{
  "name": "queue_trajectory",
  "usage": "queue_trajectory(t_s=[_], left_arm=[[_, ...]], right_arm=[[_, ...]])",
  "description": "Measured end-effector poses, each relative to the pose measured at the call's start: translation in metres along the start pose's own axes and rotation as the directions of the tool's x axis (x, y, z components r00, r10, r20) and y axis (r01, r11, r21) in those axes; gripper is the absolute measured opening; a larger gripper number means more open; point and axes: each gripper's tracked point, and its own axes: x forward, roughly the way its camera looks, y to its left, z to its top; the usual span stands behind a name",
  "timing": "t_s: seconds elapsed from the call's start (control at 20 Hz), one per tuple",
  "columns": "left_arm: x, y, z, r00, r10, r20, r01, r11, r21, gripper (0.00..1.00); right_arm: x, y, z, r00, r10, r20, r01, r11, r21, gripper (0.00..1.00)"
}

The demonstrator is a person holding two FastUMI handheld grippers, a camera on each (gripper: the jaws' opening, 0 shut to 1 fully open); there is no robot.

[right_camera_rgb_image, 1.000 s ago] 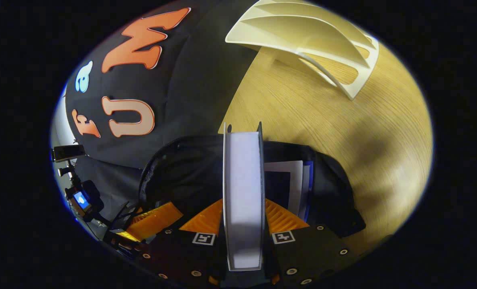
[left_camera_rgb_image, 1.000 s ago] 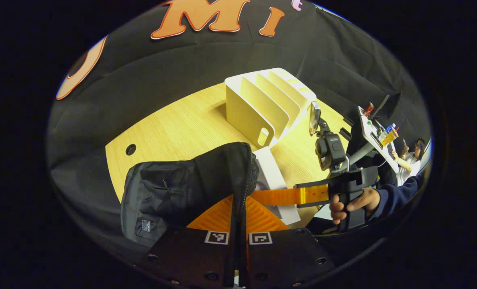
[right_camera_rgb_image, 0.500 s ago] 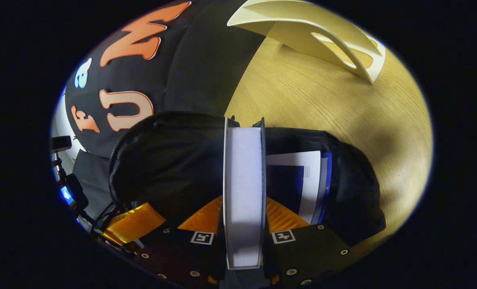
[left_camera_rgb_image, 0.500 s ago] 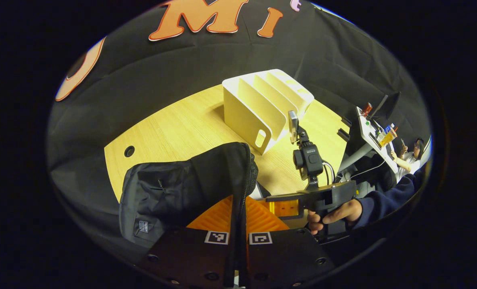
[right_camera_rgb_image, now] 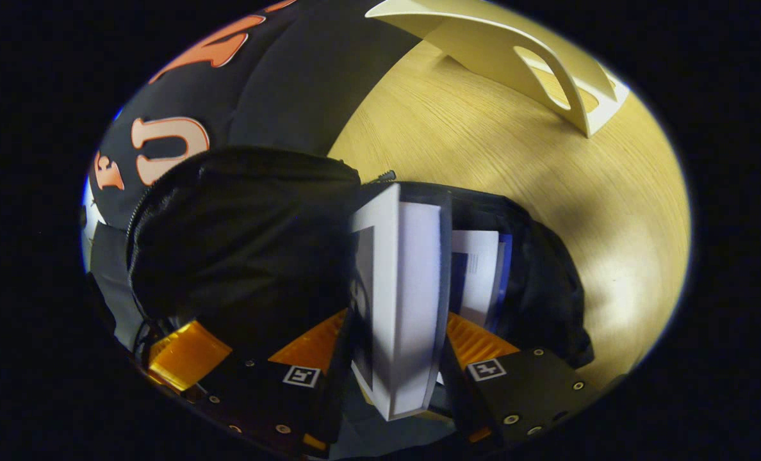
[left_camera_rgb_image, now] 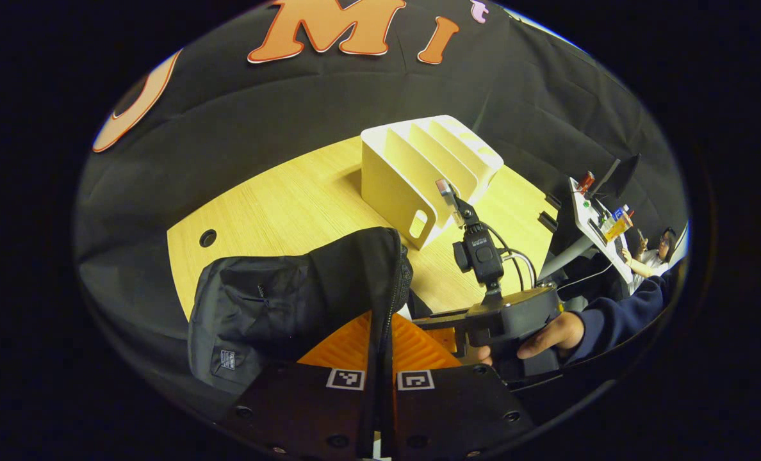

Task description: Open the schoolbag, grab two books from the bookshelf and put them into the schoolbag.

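Note:
The black schoolbag stands on the wooden table, and my left gripper is shut on its zipper edge, holding the mouth wide. In the right gripper view a white book stands tilted inside the schoolbag. My right gripper is open, its fingers spread a little wider than the book. A second book, white and blue, lies deeper in the bag. In the left gripper view a hand holds the right gripper with its fingers down in the bag.
The white bookshelf with several slots stands behind the bag, near the table's far edge, and its end panel rises beyond the bag. A cable hole lies at the left. A desk with a monitor and a seated person stand far right.
My right gripper pushed the book further down into the bag, then its fingers spread and the book tipped sideways. The left gripper kept its hold on the bag's edge.

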Motion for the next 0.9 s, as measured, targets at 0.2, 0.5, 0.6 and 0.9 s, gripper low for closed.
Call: queue_trajectory(t_s=[0.2,0.5,0.6,0.9], left_arm=[[0.002,-0.001,-0.003,1.0,0.006,-0.004,-0.006,1.0,0.012,0.05],[0.01,-0.002,-0.005,1.0,0.022,-0.016,-0.022,0.999,0.035,0.05],[0.013,-0.006,-0.005,0.999,0.032,-0.019,-0.031,0.998,0.059,0.05],[0.022,-0.008,-0.009,0.998,0.061,-0.032,-0.058,0.995,0.08,0.05]], right_arm=[[-0.015,-0.013,-0.006,0.997,-0.078,-0.025,0.076,0.994,-0.079,0.89],[-0.063,-0.028,0.035,0.983,-0.136,0.12,0.15,0.982,-0.115,0.96],[-0.08,-0.035,0.048,0.974,-0.159,0.163,0.181,0.974,-0.135,0.97],[-0.147,-0.058,0.078,0.929,-0.224,0.295,0.278,0.948,-0.157,0.98]])
